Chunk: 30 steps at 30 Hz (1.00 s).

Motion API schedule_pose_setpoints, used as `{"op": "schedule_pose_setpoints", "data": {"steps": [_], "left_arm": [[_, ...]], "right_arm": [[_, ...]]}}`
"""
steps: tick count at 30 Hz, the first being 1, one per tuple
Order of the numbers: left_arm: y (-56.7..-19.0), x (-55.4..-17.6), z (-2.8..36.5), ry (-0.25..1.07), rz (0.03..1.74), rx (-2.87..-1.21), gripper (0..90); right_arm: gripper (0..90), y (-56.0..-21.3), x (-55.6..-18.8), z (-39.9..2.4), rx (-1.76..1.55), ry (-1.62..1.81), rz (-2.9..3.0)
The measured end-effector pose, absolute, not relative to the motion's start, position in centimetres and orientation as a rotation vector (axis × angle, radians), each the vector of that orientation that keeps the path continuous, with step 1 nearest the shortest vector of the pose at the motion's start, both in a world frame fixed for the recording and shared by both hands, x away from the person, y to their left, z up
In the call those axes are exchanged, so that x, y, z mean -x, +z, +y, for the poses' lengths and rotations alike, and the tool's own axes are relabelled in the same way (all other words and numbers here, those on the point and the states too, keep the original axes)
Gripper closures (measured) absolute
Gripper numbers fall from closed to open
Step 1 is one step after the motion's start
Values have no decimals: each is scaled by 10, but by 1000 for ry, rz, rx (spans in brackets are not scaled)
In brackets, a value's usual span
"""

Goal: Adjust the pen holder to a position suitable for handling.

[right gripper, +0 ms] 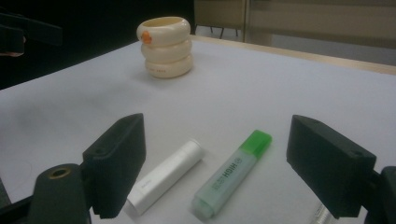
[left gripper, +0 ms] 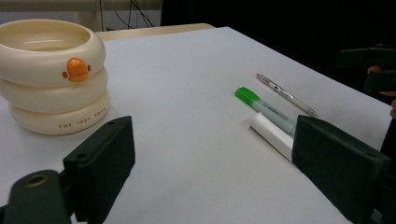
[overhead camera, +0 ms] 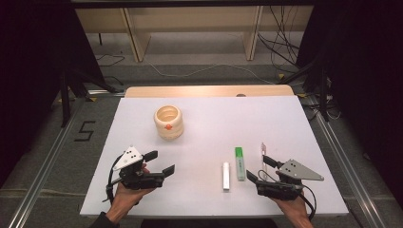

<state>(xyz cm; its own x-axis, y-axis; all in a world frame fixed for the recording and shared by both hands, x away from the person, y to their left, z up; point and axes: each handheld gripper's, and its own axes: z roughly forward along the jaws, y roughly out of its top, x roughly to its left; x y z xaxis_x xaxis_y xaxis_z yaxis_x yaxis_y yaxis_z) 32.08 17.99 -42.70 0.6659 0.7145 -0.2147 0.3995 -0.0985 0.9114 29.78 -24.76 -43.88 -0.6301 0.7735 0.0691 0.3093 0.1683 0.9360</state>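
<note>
1. Highlighter (overhead camera: 240, 163), green-capped, lies flat at lower centre-right of the high view, just beside the white marker (overhead camera: 226, 176) on its left and near the thin pen (overhead camera: 263, 153) on its right. In the right gripper view it sits low in the frame between the two jaws, not touched by either.
2. Risk, as judged: the three writing tools lie close and roughly parallel. A wide closing sweep could catch the white marker along with the highlighter, or roll one against the other.
3. Risk, as judged: the pen lies near one right jaw and could be nudged toward the table's edge.
4. Right gripper (overhead camera: 258, 170), lower right of the high view: held low in the hand, jaws spread wide, empty, aimed at the tools.
5. Left gripper (overhead camera: 158, 162), lower left: held low, jaws likewise spread, empty, well apart from the tools.
6. Cream ringed cup (overhead camera: 168, 122), upper centre-left: upright, well apart from both grippers; no hazard noted.
</note>
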Motion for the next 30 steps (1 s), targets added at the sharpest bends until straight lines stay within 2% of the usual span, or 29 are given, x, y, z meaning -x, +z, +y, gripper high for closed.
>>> {"op": "schedule_pose_setpoints", "data": {"steps": [30], "left_arm": [[-420, -340, 179, 414, 981, -1730, 145]], "right_arm": [[213, -440, -299, -247, -1029, 1452, 2018]]}}
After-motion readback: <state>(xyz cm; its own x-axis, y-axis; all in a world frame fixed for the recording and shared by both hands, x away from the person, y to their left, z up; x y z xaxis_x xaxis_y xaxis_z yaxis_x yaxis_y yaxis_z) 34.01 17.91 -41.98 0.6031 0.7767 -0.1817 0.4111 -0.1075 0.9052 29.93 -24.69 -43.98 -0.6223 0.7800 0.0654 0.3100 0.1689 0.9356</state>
